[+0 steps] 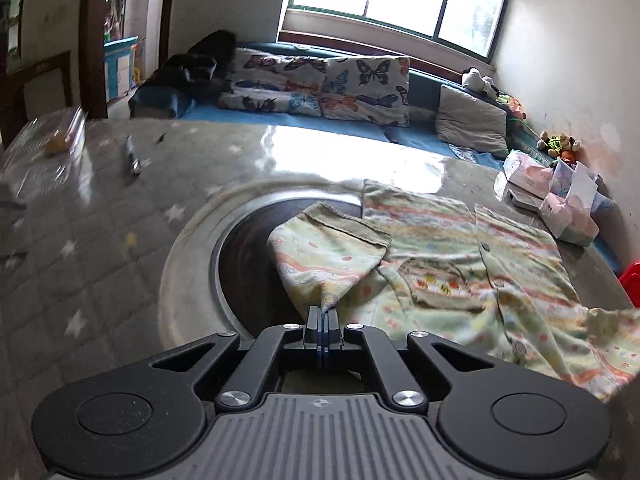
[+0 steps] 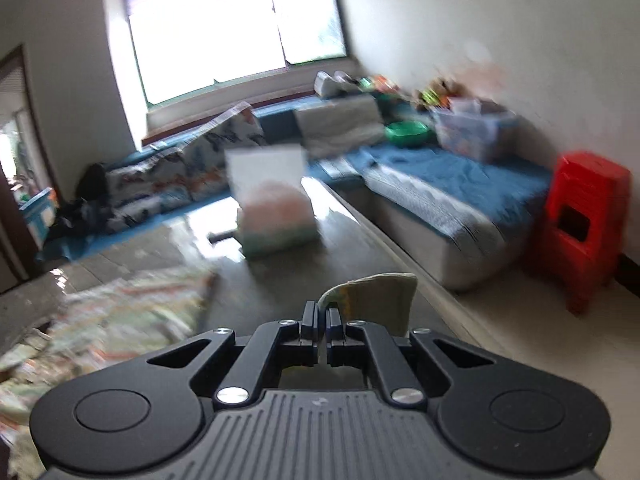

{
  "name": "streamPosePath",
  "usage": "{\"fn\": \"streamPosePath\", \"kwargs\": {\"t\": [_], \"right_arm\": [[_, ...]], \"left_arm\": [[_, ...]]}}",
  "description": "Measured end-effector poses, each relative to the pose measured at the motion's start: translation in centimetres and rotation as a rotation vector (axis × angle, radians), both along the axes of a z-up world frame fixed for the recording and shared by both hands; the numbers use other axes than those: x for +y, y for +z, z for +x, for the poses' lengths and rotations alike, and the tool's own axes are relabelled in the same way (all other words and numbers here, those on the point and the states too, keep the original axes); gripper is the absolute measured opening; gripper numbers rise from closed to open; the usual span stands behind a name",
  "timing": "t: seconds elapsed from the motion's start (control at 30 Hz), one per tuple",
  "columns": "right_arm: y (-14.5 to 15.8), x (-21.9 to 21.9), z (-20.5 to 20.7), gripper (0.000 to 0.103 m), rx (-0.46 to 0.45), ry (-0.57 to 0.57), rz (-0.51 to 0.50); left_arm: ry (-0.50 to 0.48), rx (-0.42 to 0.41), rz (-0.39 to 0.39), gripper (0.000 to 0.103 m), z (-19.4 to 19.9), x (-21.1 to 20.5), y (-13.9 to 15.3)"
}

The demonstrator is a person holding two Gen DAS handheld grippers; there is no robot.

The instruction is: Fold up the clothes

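Note:
A pale green patterned children's shirt point(image 1: 472, 256) lies spread on the table point(image 1: 100, 232), front up, with buttons and a chest pocket. My left gripper point(image 1: 323, 314) is shut on its left sleeve point(image 1: 328, 256), held lifted over the shirt's edge. In the right wrist view the shirt point(image 2: 112, 312) lies blurred at lower left. My right gripper point(image 2: 322, 314) is shut on the other sleeve cuff point(image 2: 380, 300), which stands up just beyond the fingertips, above the table near its right edge.
A round dark inset point(image 1: 248, 264) sits in the table under the left sleeve. Tissue packs and boxes point(image 1: 560, 200) stand at the far right corner; one pack point(image 2: 276, 220) is ahead of the right gripper. A blue sofa point(image 2: 440, 184) and a red stool point(image 2: 588, 220) lie beyond.

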State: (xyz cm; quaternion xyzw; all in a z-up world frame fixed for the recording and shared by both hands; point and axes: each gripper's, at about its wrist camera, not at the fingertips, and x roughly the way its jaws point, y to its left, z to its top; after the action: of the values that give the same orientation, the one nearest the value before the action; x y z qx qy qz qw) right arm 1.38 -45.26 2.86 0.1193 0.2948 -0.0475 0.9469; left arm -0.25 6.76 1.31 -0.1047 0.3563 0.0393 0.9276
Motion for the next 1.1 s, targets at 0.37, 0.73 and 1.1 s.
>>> {"fn": "streamPosePath", "kwargs": {"t": [0.37, 0.73, 1.1], "right_arm": [[-4.3, -3.9, -3.2, 0.033, 0.122, -0.145, -0.027], [-4.1, 1.0, 2.9, 0.037, 0.128, 0.035, -0.080], [-5.7, 1.2, 4.6, 0.050, 0.142, 0.017, -0.083]], "left_arm": [[-0.013, 0.116, 0.009, 0.006, -2.1, 0.2, -1.7], [-0.019, 0.053, 0.083, 0.049, -2.9, 0.4, 0.4], [-0.117, -0.001, 0.110, 0.046, 3.7, -3.1, 0.7]]}}
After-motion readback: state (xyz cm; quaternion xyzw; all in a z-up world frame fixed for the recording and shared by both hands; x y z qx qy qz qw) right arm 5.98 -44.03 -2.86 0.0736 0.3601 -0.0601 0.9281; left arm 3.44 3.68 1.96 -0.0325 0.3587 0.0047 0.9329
